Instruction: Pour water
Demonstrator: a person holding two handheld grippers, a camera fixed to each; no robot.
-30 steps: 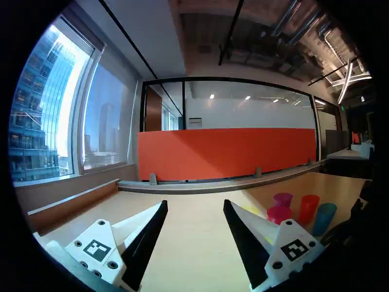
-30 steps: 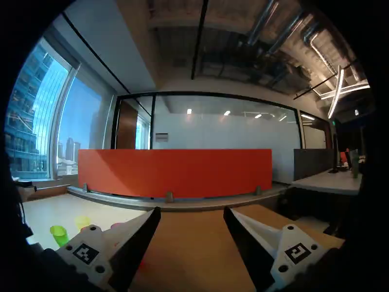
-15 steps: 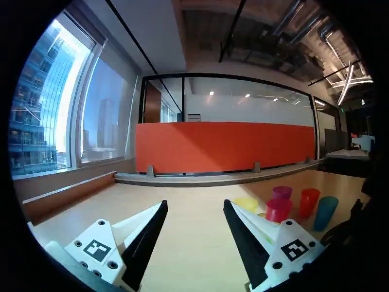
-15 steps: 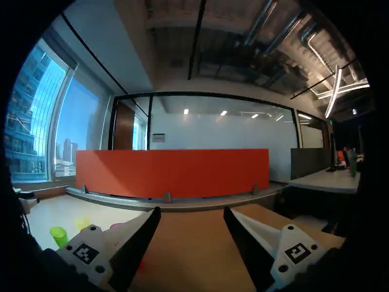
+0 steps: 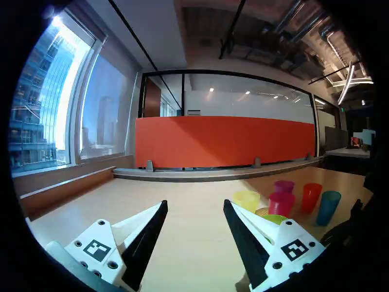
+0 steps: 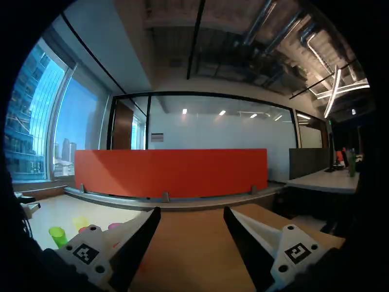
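A pale wooden tabletop (image 5: 194,190) is seen stretching away from the left tongs (image 5: 194,204), whose two fingers are held spread with bare wood between them and nothing gripped. The far edge of the tabletop is closed off by a long orange partition (image 5: 223,141), behind which a glass wall is set. Tall windows (image 5: 44,121) with towers outside are found on the left, and exposed pipes and strip lights run overhead.

The cups are gathered on the tabletop to the right of the left tongs, well apart from them: a yellow cup (image 5: 246,199), a pink cup (image 5: 281,203), a purple cup (image 5: 284,186) behind it, a red cup (image 5: 311,197) and a teal cup (image 5: 328,208). A green cup (image 5: 274,219) is largely hidden behind the right-hand finger, with just its rim exposed. Whether any cup holds water cannot be told.

In the right gripper view the right tongs (image 6: 192,211) are likewise spread and empty above the wood. The green cup (image 6: 58,236) and yellow cup (image 6: 80,222) are seen low at the left, and what appears to be a pink rim is cut off by the near finger. A second desk (image 6: 321,180) is made out dimly at the right.
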